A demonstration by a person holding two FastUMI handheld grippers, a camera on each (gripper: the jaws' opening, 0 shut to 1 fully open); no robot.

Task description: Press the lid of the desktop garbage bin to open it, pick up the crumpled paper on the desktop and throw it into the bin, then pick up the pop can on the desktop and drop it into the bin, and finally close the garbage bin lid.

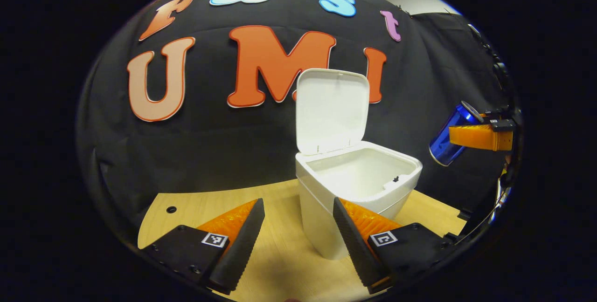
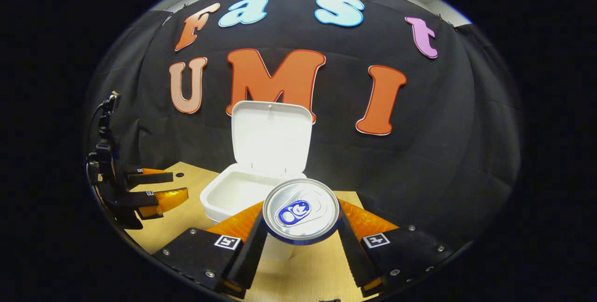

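Right gripper (image 2: 298, 236) fingers clamp the pop can (image 2: 301, 211) near the open bin (image 2: 224, 197); left gripper (image 1: 298, 232) fingers spread, empty, over the bench (image 1: 280, 250).

The bin (image 1: 347, 199) stood on the bench (image 1: 280, 255), its lid (image 1: 332, 111) raised upright at the back. In the left gripper view, the left gripper (image 1: 298, 227) hung before the bin with jaws apart, the can (image 1: 451, 140) held off to the right, above bench level. In the right gripper view, the right gripper (image 2: 301, 232) held the can (image 2: 301, 211) before the bin (image 2: 233, 195), with the left gripper (image 2: 161, 190) far left.
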